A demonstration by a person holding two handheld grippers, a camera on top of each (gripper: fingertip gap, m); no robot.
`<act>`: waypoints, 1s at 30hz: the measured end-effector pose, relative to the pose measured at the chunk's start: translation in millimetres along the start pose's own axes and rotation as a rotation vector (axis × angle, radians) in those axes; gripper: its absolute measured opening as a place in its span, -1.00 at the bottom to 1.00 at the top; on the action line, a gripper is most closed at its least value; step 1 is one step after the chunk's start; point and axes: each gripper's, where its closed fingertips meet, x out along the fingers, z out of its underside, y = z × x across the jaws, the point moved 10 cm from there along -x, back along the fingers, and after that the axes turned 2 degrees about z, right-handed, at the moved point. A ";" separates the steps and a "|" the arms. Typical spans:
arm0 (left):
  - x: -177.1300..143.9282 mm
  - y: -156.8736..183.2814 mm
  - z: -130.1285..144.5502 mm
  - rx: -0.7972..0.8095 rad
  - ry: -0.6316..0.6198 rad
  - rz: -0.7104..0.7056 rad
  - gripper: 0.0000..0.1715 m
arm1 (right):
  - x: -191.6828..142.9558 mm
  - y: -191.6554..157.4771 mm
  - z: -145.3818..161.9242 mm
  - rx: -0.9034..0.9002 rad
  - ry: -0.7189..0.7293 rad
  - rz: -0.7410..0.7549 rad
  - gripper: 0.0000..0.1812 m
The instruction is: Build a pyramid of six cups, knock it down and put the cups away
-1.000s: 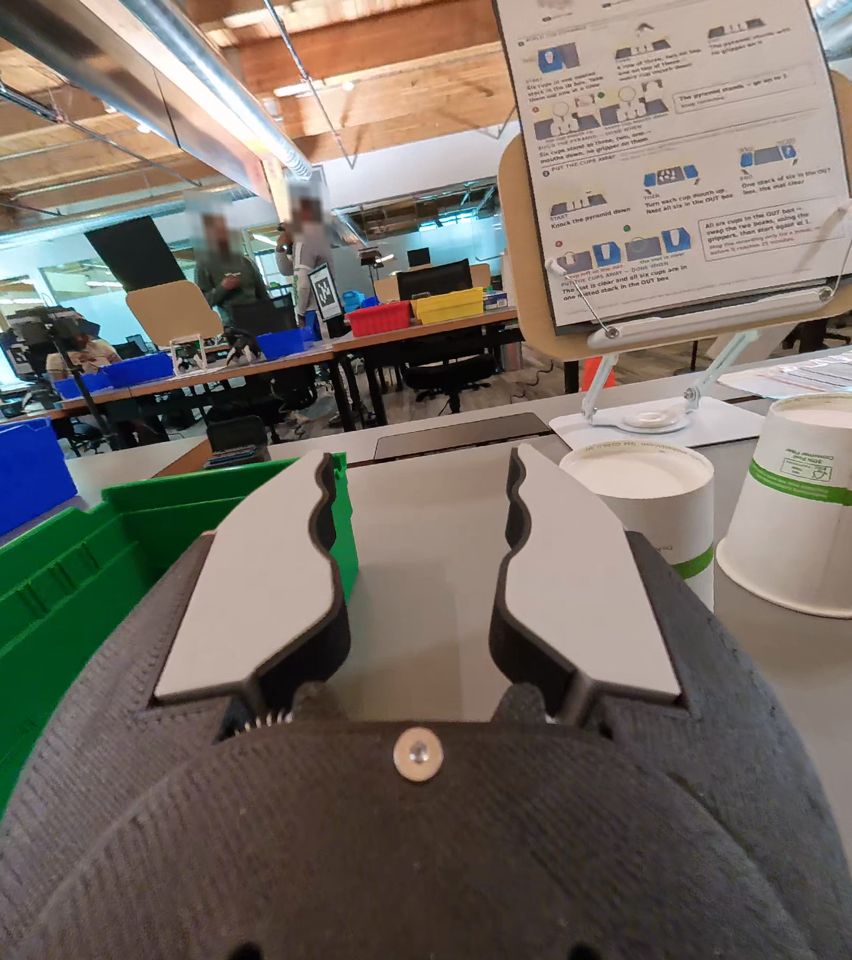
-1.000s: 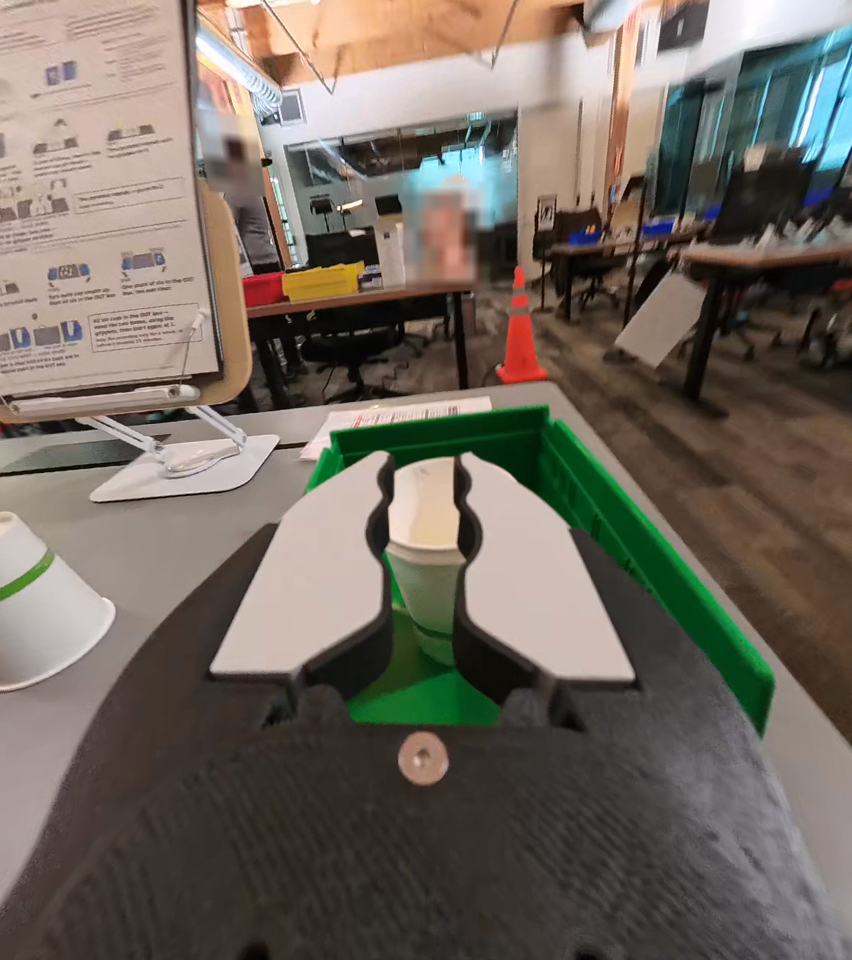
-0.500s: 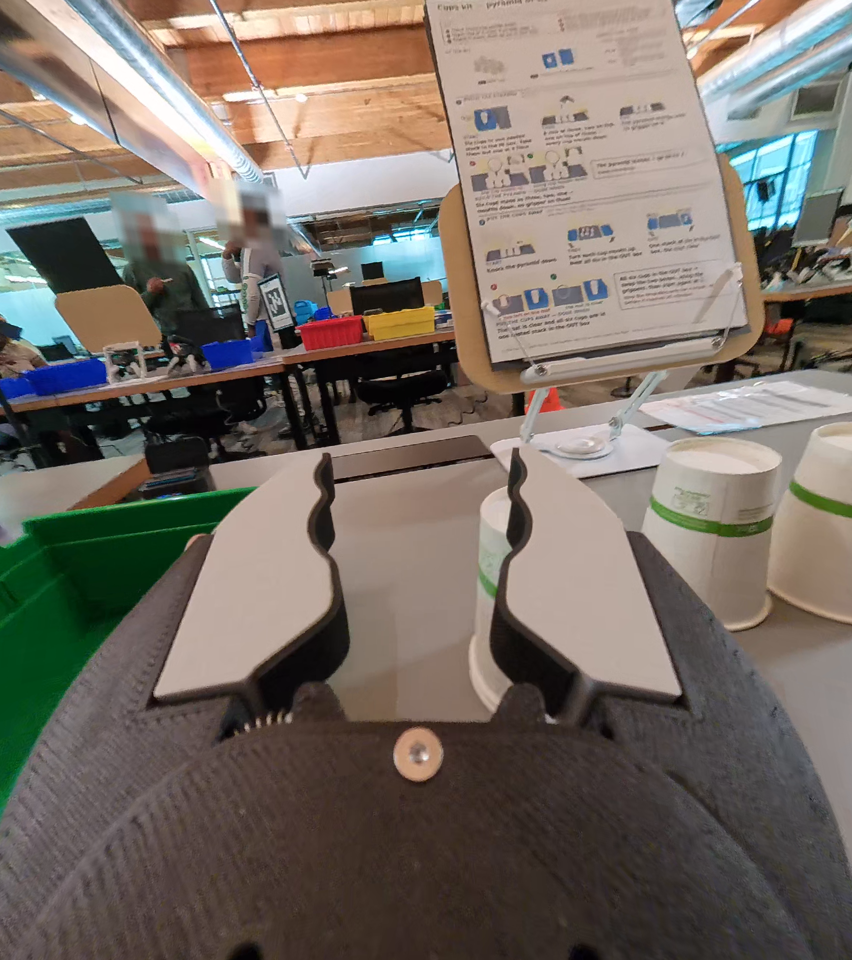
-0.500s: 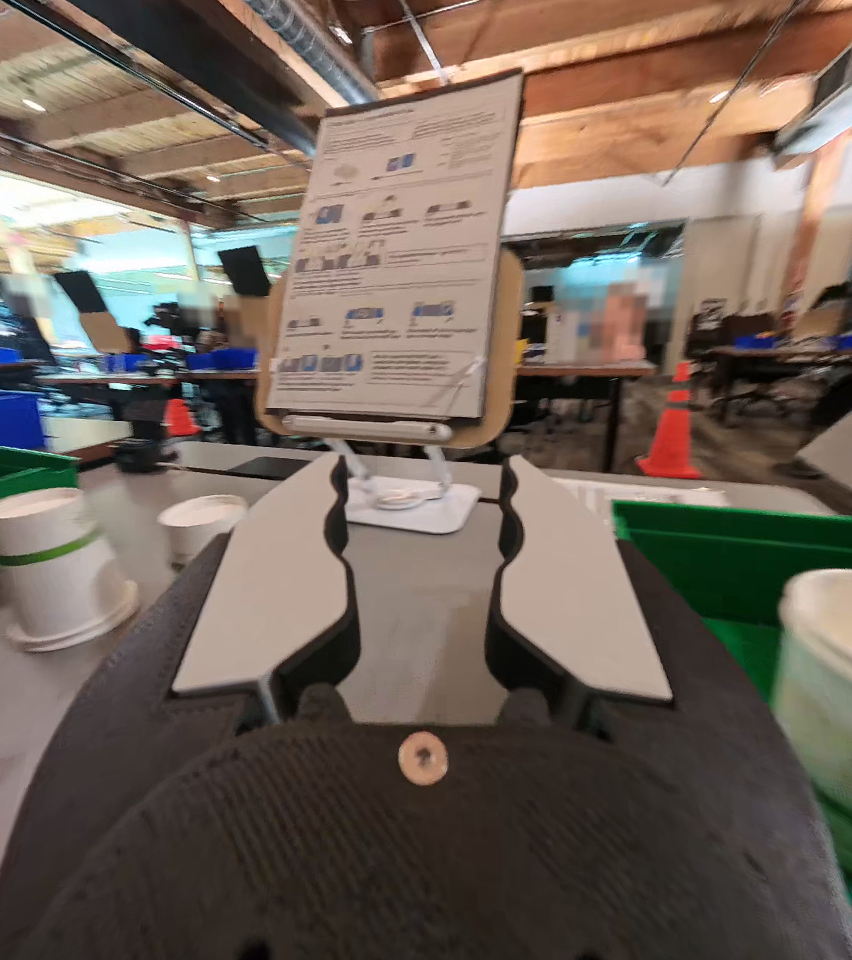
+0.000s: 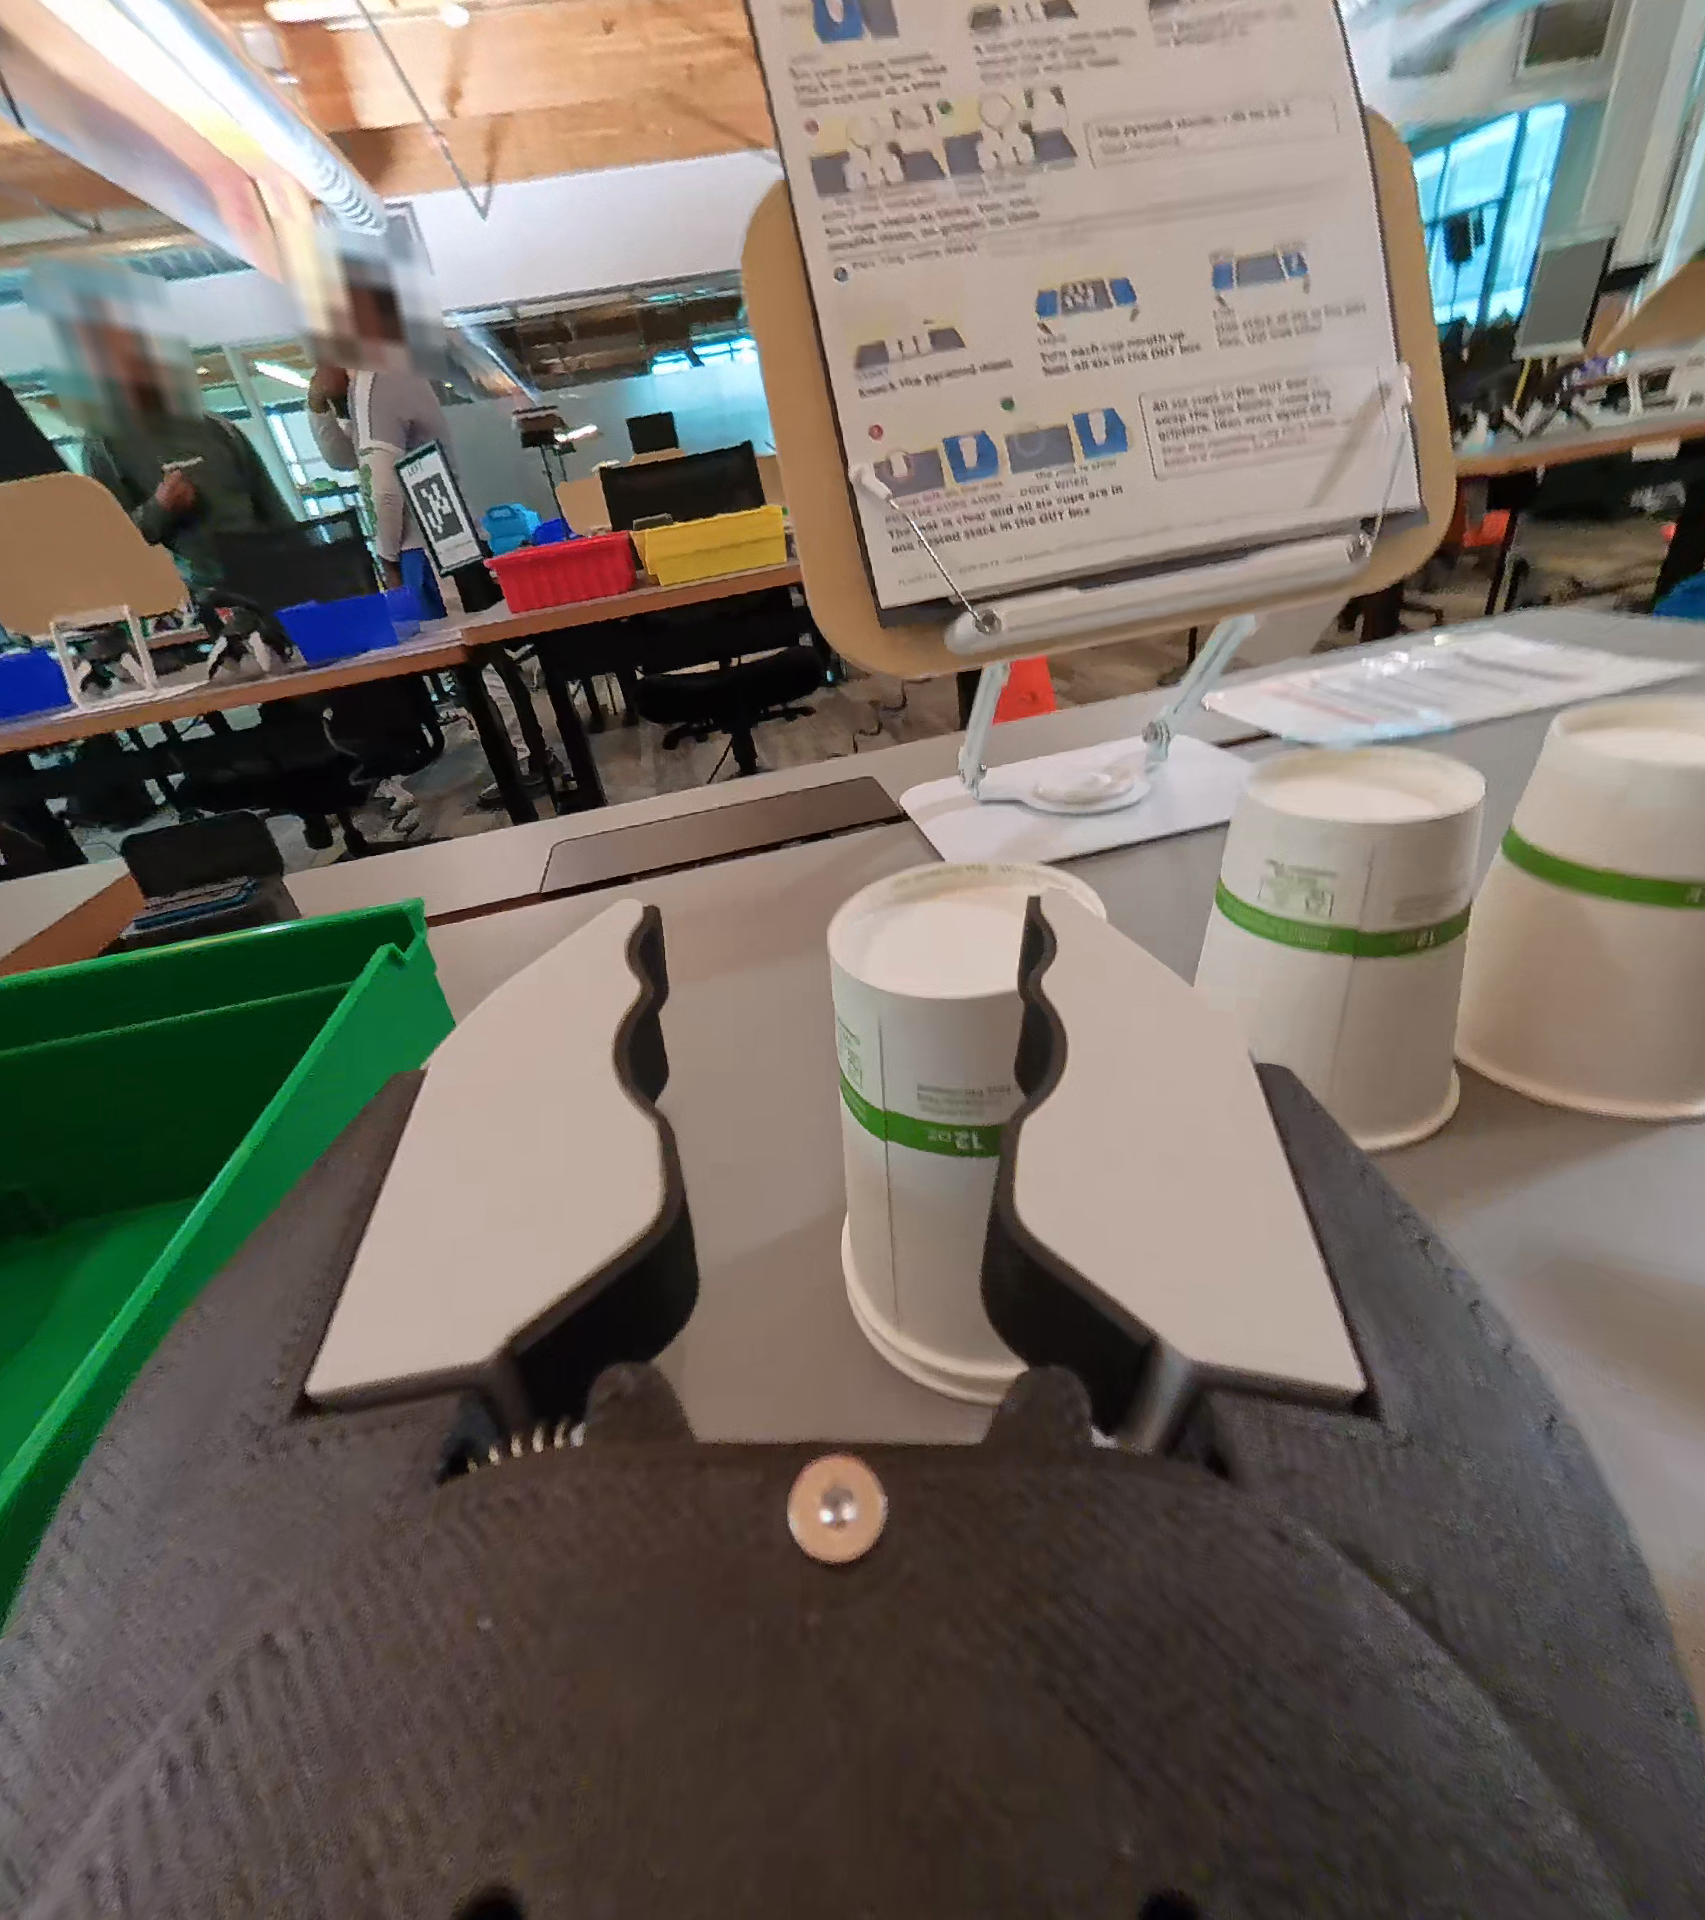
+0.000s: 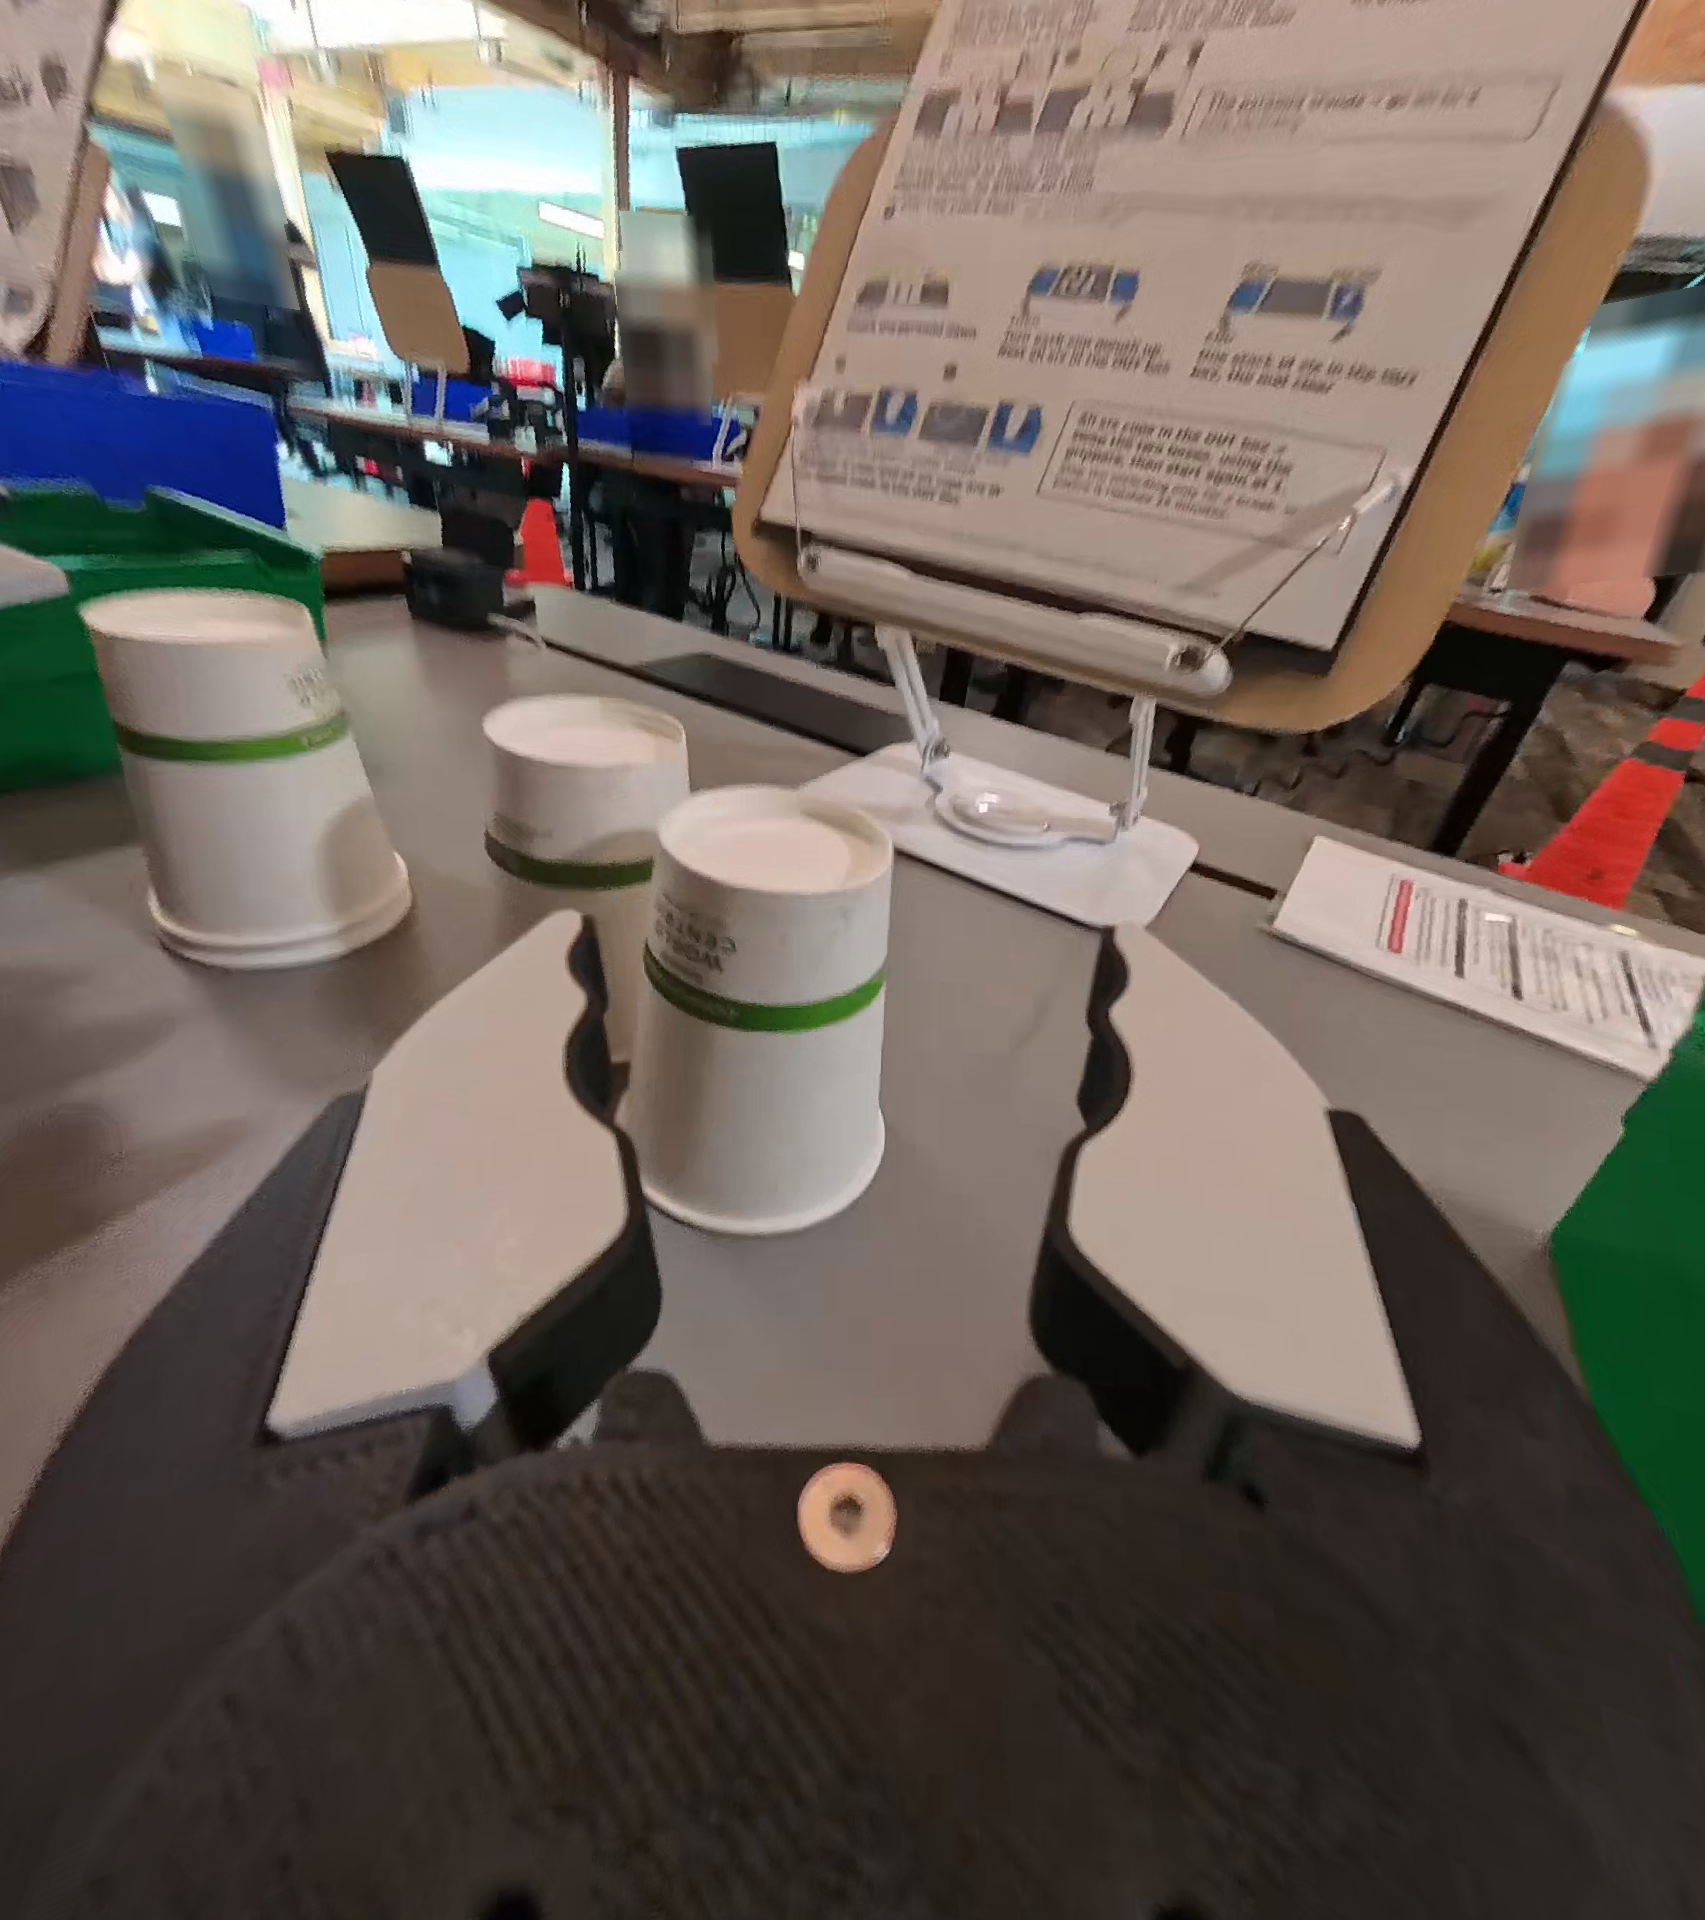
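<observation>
left gripper spread wide, nothing held | upside-down paper cup stood upright between its fingers, against the right one | green bin at left | right gripper wide, empty | second cup inverted beside its left finger | document stand behind

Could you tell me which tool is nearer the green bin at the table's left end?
Left: the left tool is right beside the green bin; the right tool is beyond the cups.

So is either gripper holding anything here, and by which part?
Nothing is held. Left gripper and right gripper are open, each around an upside-down paper cup without clamping.
</observation>
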 end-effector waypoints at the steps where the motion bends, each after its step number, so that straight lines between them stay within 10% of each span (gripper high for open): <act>1: 0.3 2.3 2.5 0.023 -0.014 0.014 -0.22 | 4.0 2.8 5.4 -0.002 -0.034 -0.005 0.02; 12: 0.6 49.3 -7.1 -0.117 -0.074 0.154 -0.23 | 63.0 4.2 20.1 0.112 -0.086 -0.197 0.18; 15: -0.6 69.8 -8.5 -0.202 -0.141 0.219 -0.22 | 71.7 -3.3 26.5 0.030 -0.200 -0.221 -0.24; 19: -5.6 98.3 -7.0 -0.135 -0.201 0.198 -0.17 | 53.5 -1.5 14.3 -0.022 -0.138 -0.197 -0.26; 24: -20.1 127.1 -6.3 -0.233 -0.184 0.345 -0.21 | 11.1 6.0 -20.8 0.320 0.097 -0.232 -0.27; 30: -33.2 161.2 -7.6 -0.469 -0.187 0.838 -0.55 | -28.1 -17.9 -14.9 0.744 0.235 -0.306 -0.27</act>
